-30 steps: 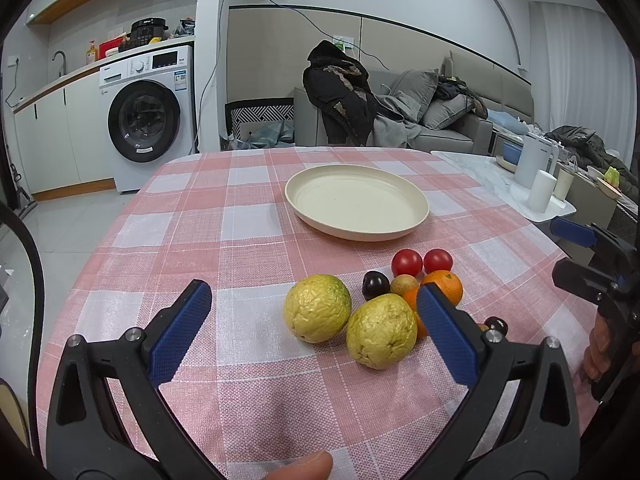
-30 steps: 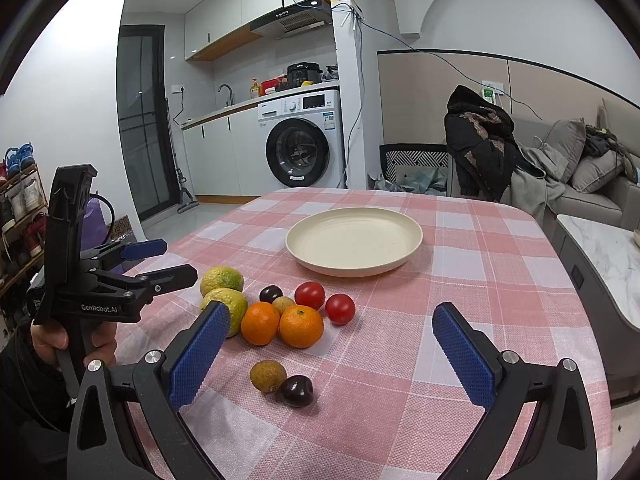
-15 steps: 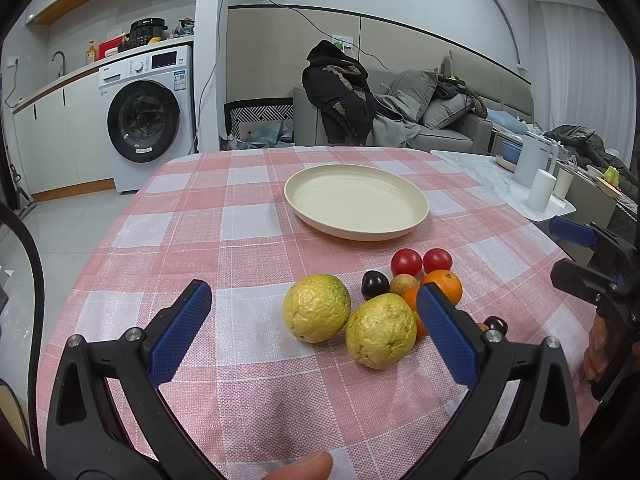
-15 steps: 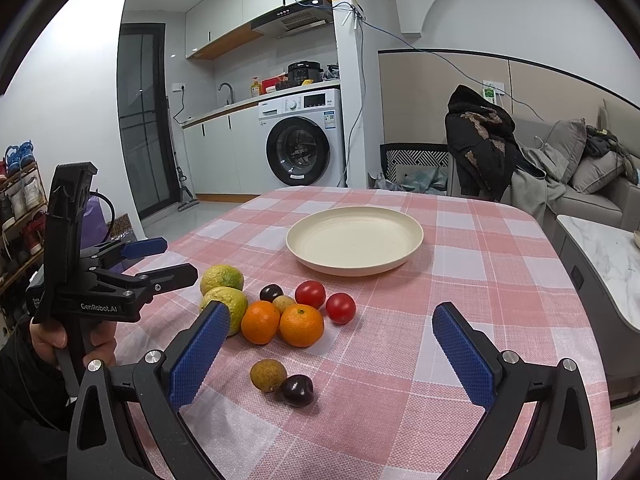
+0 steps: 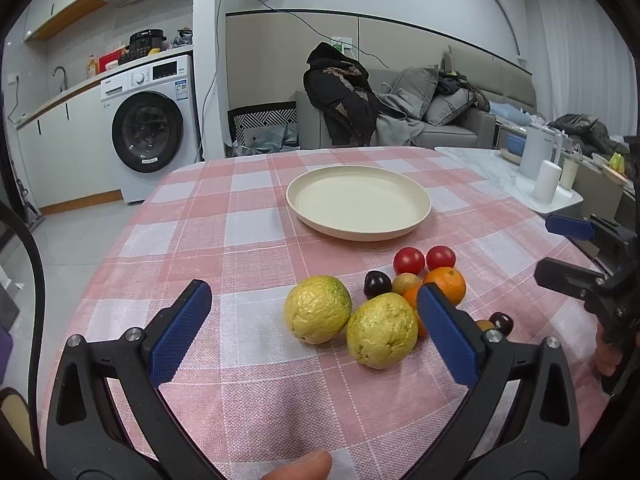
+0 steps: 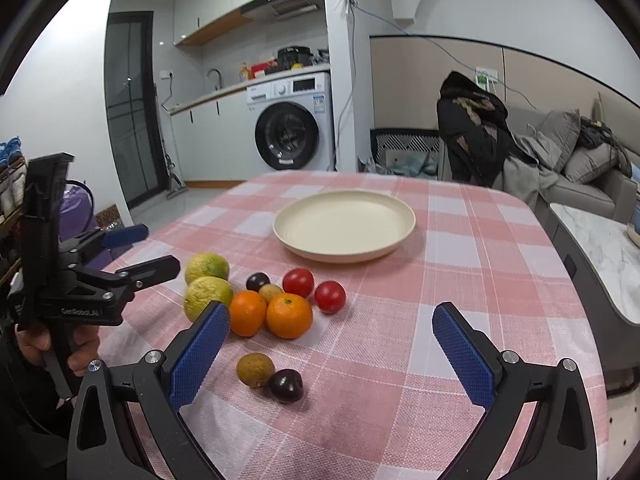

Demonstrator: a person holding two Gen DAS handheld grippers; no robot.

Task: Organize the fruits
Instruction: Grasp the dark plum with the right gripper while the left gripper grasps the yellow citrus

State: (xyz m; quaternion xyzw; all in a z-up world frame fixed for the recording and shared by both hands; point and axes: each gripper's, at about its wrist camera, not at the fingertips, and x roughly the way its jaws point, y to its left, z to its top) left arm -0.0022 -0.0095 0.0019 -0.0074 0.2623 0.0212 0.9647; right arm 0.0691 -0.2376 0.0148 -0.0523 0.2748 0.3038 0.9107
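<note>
Fruits [image 6: 289,316] all lie clustered on the checked tablecloth [image 6: 460,248] near the bare plate [image 6: 344,224], so nothing looks sorted, and left gripper [image 5: 314,320] and right gripper [image 6: 330,350] hover spread apart, holding nothing.

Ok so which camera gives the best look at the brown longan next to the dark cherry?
The right wrist view: the longan sits unobstructed beside the cherry. In the left wrist view, the left gripper finger hides nearly all of the longan.
</note>
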